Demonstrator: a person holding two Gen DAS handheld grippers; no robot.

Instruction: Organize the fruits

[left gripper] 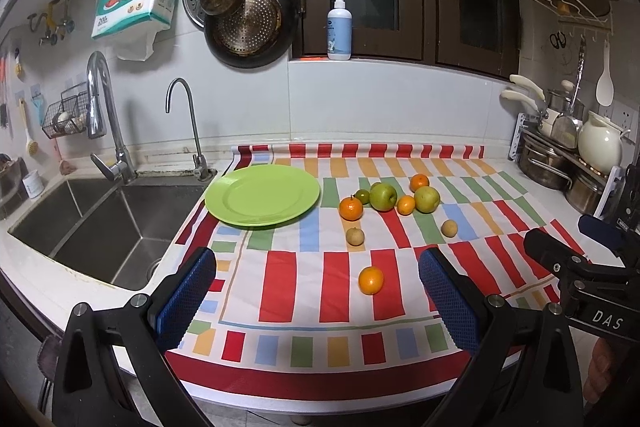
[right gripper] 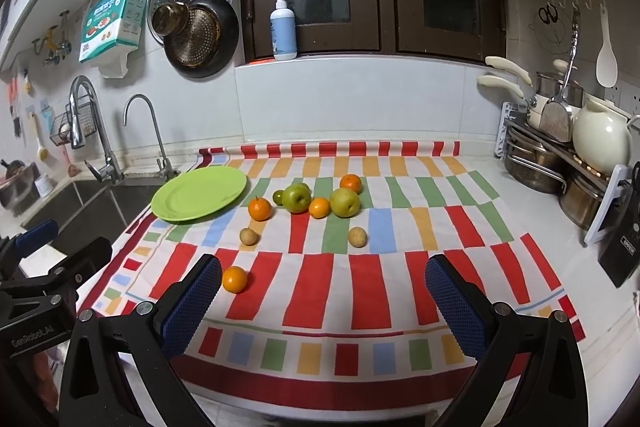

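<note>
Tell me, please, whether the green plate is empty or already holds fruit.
Empty: the green plate shows only bare surface, and all the fruit lies on the striped cloth beside it.

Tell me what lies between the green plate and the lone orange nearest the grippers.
Only bare striped cloth between green plate and lone orange, in both views.

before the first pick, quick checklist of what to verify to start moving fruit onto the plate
1. Left gripper open and holding nothing: ok.
2. Right gripper open and holding nothing: ok.
3. Green plate bare, with room for fruit: ok.
4. Nearest orange lies alone on the striped cloth, free to grasp: ok.
5. Back cluster is crowded: the green apple sits tight against a small green fruit, so fingers have little room there: not ok.
6. Whether the fruit is firm or soft: cannot tell.
</note>
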